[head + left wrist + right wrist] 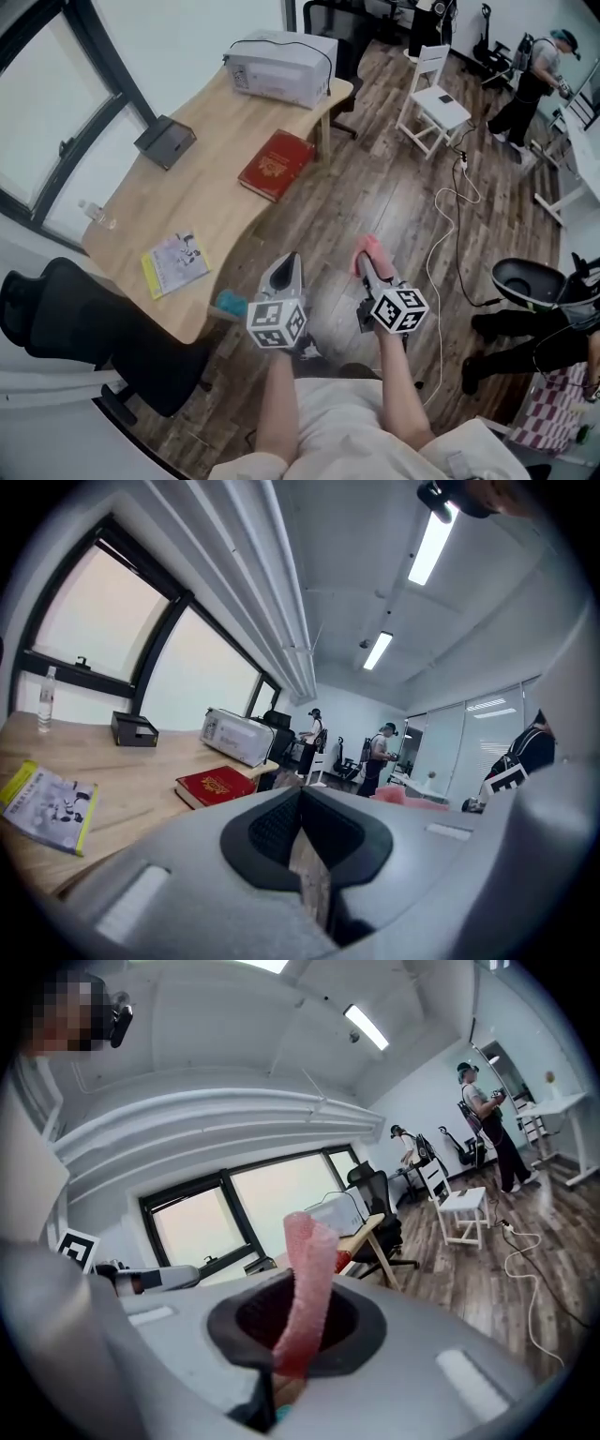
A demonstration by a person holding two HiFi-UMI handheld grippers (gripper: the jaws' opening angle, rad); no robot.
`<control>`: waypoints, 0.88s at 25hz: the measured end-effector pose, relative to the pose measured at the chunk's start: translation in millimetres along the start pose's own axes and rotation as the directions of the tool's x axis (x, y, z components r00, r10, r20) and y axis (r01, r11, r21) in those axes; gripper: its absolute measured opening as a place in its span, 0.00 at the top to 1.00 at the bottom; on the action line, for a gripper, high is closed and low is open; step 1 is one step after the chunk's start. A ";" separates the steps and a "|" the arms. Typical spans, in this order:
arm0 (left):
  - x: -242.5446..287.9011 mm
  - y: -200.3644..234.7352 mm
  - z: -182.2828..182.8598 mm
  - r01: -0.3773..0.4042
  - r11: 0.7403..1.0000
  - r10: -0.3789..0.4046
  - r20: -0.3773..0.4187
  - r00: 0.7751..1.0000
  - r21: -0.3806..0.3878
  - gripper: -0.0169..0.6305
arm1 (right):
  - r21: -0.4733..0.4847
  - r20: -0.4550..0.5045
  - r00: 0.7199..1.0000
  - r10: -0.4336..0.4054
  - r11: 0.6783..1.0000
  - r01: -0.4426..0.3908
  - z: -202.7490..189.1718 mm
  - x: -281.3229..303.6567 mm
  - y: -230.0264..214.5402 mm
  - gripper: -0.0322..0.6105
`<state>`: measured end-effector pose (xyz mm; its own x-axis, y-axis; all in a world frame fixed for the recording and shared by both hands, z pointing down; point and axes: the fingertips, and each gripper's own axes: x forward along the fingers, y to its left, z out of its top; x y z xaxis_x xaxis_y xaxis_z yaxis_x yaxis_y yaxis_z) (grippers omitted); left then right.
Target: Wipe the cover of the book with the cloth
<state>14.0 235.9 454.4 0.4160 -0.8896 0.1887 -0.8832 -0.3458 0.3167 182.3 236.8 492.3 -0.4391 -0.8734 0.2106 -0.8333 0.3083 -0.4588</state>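
A red book (276,164) with a gold emblem lies flat on the wooden desk (197,216), near its right edge; the left gripper view shows the red book (216,786) too. My right gripper (366,258) is shut on a pink cloth (367,249), which sticks up from its jaws as a folded pink cloth (307,1288). My left gripper (287,267) is shut with nothing in it, its jaws pressed together. Both grippers hang over the wooden floor, in front of the desk and well short of the book.
On the desk are a white printer (281,66), a black box (165,141), a water bottle (97,216), a yellow-edged booklet (175,262) and a small teal thing (230,304). A black office chair (84,328) stands left. A white chair (433,98), a cable (450,234) and people stand right.
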 end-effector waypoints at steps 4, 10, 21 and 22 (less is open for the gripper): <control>20.6 28.9 3.7 -0.026 0.999 0.026 0.000 1.000 -0.035 0.96 | -0.006 -0.014 1.000 -0.019 1.000 0.019 3.2 25.9 -12.2 0.91; 50.4 53.2 2.5 -0.052 0.997 0.051 -0.025 0.998 -0.055 0.96 | -0.001 -0.048 0.999 -0.016 1.000 0.016 10.8 61.6 -26.1 0.91; 161.3 91.7 33.9 -0.175 0.984 0.177 -0.073 0.982 0.032 0.96 | 0.038 -0.066 0.996 0.061 0.998 -0.059 66.4 184.4 -94.2 0.91; 172.5 94.8 39.9 -0.193 0.981 0.195 -0.068 0.978 0.032 0.96 | 0.039 -0.068 0.995 0.073 0.997 -0.071 76.1 195.8 -100.1 0.91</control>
<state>-6.6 37.7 479.9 0.2498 -0.9174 0.3099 -0.9534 -0.1770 0.2445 205.3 6.3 513.7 -0.5208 -0.8209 0.2344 -0.7864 0.3545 -0.5058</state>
